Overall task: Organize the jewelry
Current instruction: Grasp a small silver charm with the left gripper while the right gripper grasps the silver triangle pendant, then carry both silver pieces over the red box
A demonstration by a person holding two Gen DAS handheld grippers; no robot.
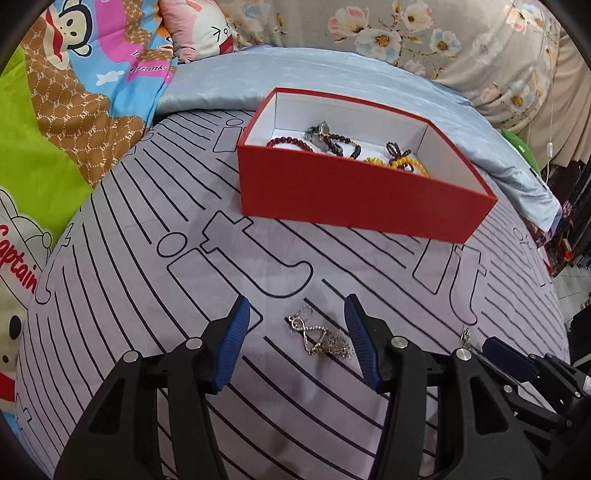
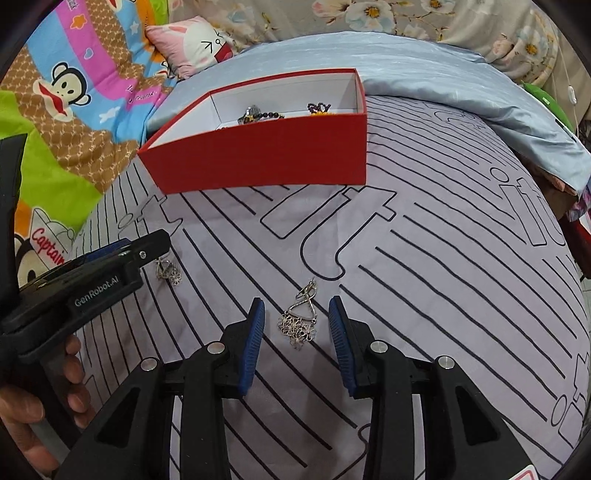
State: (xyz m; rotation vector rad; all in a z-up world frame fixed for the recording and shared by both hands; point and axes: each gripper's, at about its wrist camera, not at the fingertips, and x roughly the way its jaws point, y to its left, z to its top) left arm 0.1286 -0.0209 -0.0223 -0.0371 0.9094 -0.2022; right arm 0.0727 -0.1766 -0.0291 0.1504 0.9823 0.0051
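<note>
A red box with a white inside stands on the grey striped bedsheet; it holds dark red, black and yellow bead bracelets. It also shows in the right wrist view. My left gripper is open, its blue pads on either side of a silver earring lying on the sheet. My right gripper is open around a second silver filigree earring. The first earring shows by the left gripper in the right wrist view.
A cartoon-print quilt lies at the left, with a pink pillow, a light blue pillow and floral bedding behind the box. The bed's edge drops off at the right.
</note>
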